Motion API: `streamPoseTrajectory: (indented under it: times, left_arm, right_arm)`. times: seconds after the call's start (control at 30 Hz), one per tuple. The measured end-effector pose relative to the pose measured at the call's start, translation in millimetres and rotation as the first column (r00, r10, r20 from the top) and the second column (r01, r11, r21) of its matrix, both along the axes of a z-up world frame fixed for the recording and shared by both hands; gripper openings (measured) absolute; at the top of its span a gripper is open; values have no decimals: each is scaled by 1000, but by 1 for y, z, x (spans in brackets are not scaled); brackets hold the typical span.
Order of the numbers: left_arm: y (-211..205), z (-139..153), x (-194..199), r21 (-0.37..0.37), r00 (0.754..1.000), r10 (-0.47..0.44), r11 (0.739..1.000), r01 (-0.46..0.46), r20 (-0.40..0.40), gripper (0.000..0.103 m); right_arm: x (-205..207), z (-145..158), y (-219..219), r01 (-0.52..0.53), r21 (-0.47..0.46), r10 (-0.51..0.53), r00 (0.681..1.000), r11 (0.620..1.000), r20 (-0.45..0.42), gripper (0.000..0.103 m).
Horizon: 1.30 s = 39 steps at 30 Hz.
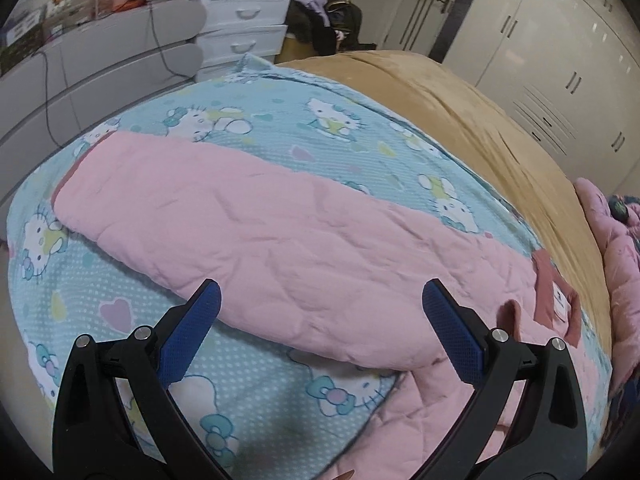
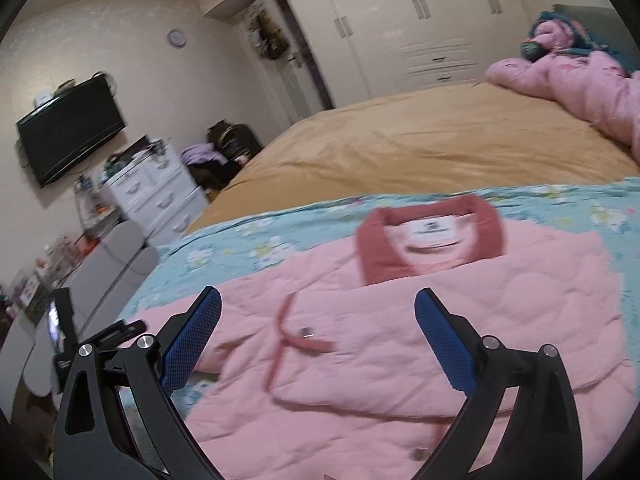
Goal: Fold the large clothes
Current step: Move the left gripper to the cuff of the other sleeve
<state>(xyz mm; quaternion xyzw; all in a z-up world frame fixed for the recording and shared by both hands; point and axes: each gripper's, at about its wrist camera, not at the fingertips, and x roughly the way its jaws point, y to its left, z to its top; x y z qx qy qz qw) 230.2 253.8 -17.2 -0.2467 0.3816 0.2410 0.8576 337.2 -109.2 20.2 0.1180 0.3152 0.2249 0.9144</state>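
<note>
Both tools, left tool [image 1: 318, 316] and right tool [image 2: 316, 324], hang released above a pink quilted jacket [image 2: 420, 320].
Best next: pinch the long sleeve [image 1: 260, 232] near its cuff and fold it squarely across the body, smoothing wrinkles on the bed [image 2: 400, 148].

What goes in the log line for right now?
left hand-held gripper open | right hand-held gripper open | pink jacket flat on blue blanket | nothing held

A pale pink quilted jacket [image 2: 420, 320] with a darker rose collar [image 2: 430, 236] is lying on a light blue cartoon-cat blanket [image 1: 256, 120] over a tan bedspread [image 2: 420, 140].
</note>
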Motion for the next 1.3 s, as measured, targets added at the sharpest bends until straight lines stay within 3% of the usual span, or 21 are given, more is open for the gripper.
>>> streamPoseTrajectory:
  times: [0.37,0.63,0.87,1.13,1.3]
  left_arm:
    - [39,-8,-16,-16,994,109,994,-109,-16,95]
    - [65,-18,-28,-22,982,183,983,-184,-55,95]
    - [92,-35,-39,-67,964,252,964,-258,-85,95]
    - [119,-66,-45,-202,944,322,922,-330,-71,95]
    - [134,-77,-33,-187,938,340,920,-346,-62,95]
  right_arm:
    - [-12,-5,109,-215,-33,214,976,976,-36,97]
    - [-19,-17,158,-295,-84,289,954,952,-74,97]
    - [-10,-38,189,-357,-90,343,929,930,-140,97]
    - [-12,-53,209,-408,-121,385,906,905,-176,97]
    - [-13,-57,199,-394,-129,368,911,910,-186,97]
